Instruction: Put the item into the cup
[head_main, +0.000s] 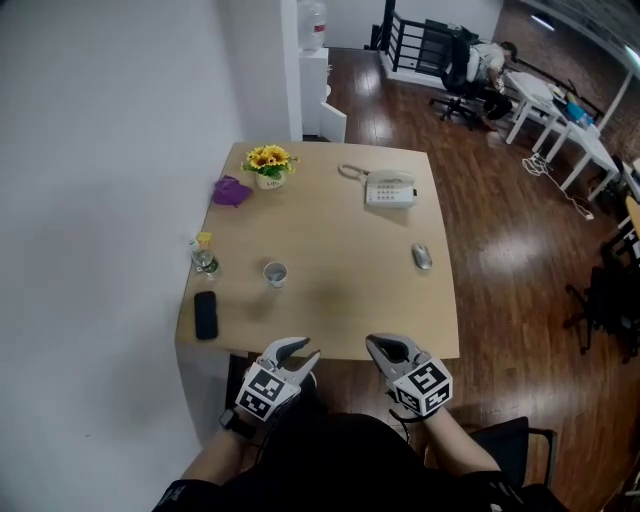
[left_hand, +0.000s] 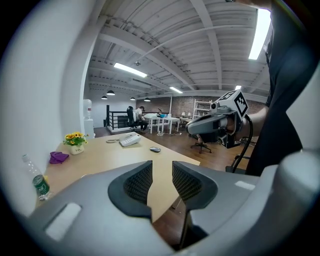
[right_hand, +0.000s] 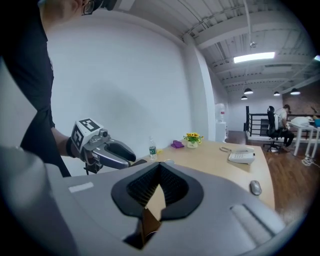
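**Nothing gripped yet, and the cup would tip easily**

Both tools hover at the near edge of the desk (head_main: 340, 300), well short of everything on it. The left tool (head_main: 300, 350) has its jaws slightly apart and empty. The right tool (head_main: 378, 345) is closed on nothing.

The cup (head_main: 275, 273) stands alone mid-desk. The likely item, a small yellow thing (head_main: 204, 238), sits right against the bottle (head_main: 204, 262). Reaching for it could topple the bottle, and a careless drop could tip the light cup.
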